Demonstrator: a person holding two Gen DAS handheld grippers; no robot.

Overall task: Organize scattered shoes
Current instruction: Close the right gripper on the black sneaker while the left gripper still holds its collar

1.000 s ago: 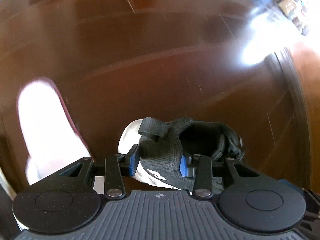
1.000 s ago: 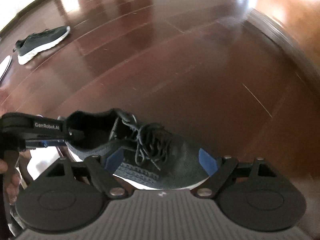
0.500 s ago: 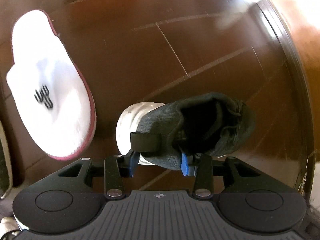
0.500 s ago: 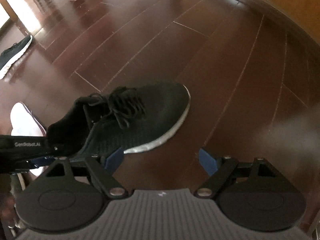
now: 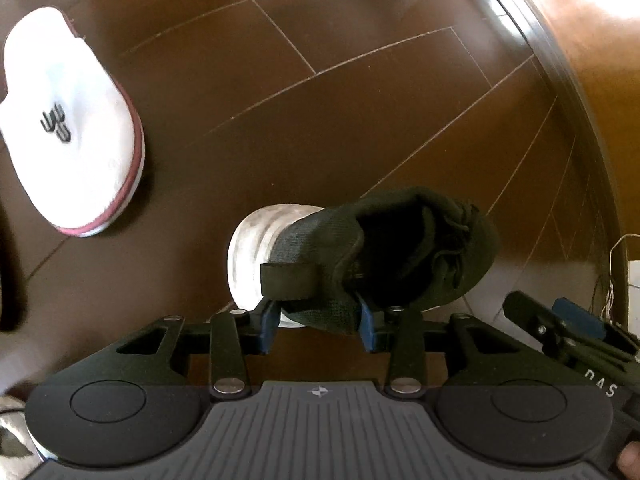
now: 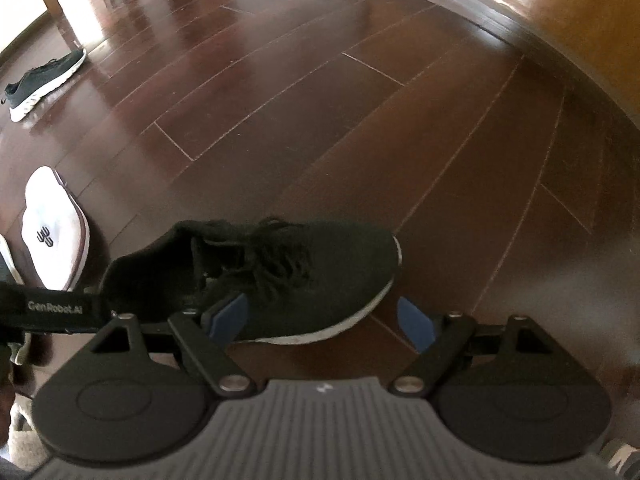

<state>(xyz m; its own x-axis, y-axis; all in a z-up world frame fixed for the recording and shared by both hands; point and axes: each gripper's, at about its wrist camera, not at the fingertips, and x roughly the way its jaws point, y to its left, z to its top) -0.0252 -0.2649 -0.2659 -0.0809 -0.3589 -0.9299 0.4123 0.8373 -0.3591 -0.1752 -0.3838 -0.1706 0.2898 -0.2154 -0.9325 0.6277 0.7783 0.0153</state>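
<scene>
Sneaker [image 5: 384, 248] heel clamped in left hand-held gripper [image 5: 318, 328].

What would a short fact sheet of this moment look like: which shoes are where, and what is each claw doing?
held shoe: black sneaker, white sole, laces tied
left claw: shut on the sneaker's heel collar
right claw: open, holding nothing, beside the sneaker's side
on floor nearby: white slipper with dark red edging and a dark logo
far away: second black sneaker, on its sole, alone
floor: dark glossy wood planks
wall edge: baseboard along an orange-brown wall
contact of held sneaker with floor: cannot tell
</scene>
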